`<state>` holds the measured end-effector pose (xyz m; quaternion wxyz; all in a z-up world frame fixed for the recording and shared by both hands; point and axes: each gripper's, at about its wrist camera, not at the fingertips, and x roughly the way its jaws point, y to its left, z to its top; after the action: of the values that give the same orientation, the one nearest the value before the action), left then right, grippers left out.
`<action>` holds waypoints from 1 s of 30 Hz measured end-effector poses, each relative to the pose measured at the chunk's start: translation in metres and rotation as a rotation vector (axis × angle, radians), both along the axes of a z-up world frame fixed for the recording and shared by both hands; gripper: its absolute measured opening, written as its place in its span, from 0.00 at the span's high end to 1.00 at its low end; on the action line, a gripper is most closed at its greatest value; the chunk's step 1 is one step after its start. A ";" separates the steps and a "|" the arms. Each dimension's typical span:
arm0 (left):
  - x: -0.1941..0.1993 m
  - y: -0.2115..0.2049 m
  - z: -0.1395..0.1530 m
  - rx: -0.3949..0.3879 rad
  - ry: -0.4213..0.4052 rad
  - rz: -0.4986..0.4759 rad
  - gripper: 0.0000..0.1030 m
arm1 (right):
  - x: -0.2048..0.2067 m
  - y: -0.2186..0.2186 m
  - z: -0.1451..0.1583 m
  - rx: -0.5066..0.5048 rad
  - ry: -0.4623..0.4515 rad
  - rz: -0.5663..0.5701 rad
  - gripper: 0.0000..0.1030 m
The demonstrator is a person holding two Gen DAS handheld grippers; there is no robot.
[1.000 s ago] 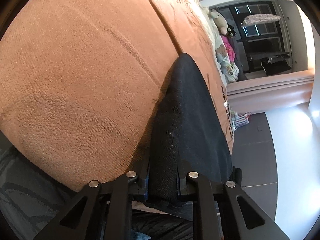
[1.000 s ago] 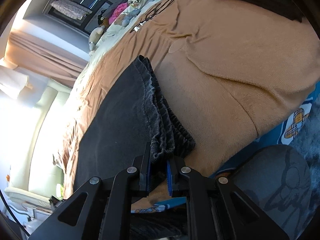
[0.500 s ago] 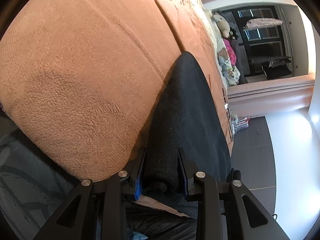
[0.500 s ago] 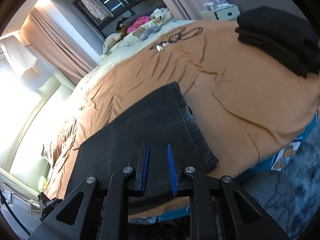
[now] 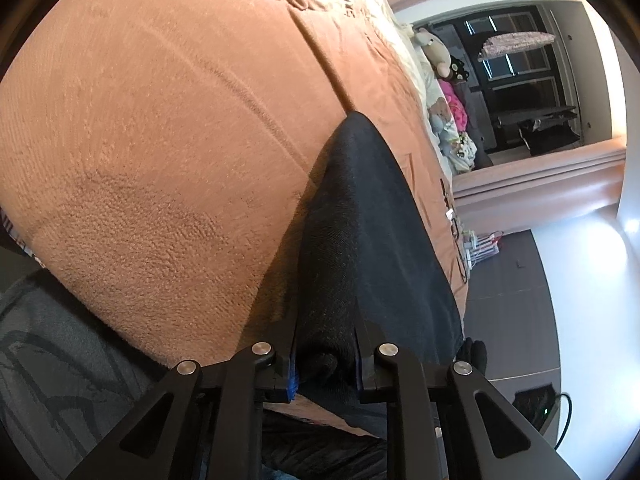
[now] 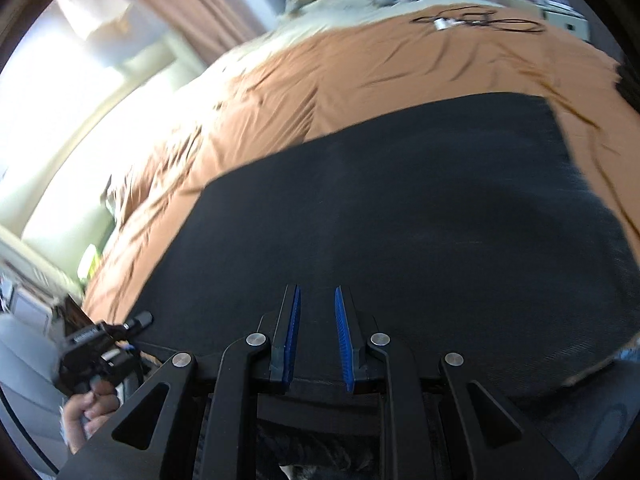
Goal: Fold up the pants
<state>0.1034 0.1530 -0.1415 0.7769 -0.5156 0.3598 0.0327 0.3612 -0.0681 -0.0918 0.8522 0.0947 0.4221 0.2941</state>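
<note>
While the dark pants (image 6: 400, 216) lie spread flat as a broad rectangle on the fuzzy orange-brown blanket (image 5: 160, 140) covering a bed, two handheld grippers work at the near edge. Seen from its own wrist camera, the left gripper (image 5: 326, 344) has a bunched corner of the pants between its blue-lined fingers (image 5: 294, 376); the jaws are closing on that fold, and the cloth fills the gap between them. Seen from the right wrist camera, the right gripper (image 6: 318, 332) hovers over the near middle of the pants with its jaws a narrow gap apart and nothing between them. At the lower left of that same view, a person's hand (image 6: 90, 412) grips the handle of the other gripper.

Judging by its look, the fabric is soft, limp and matte, fairly thick, and light enough to lift by a corner. It would likely drape and sag when raised, not hold a shape. Corners and hemmed edges, where layers stack, seem the surest places to pinch. A cable (image 6: 480, 22) and stuffed toys (image 5: 440, 92) lie far up the bed.
</note>
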 end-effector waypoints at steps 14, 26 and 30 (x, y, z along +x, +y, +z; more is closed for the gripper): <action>0.002 -0.011 0.007 0.061 -0.010 0.005 0.83 | 0.021 0.063 -0.021 -0.180 0.036 0.079 0.85; 0.000 -0.012 0.012 0.060 -0.022 0.024 0.85 | 0.057 0.076 -0.008 -0.177 0.072 0.087 0.87; 0.001 -0.010 0.008 0.041 -0.001 0.037 0.84 | 0.088 0.090 -0.002 -0.195 0.060 0.073 0.88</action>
<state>0.1043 0.1430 -0.1335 0.7867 -0.5062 0.3491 0.0542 0.4494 0.0223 -0.0941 0.8332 0.0045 0.4771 0.2794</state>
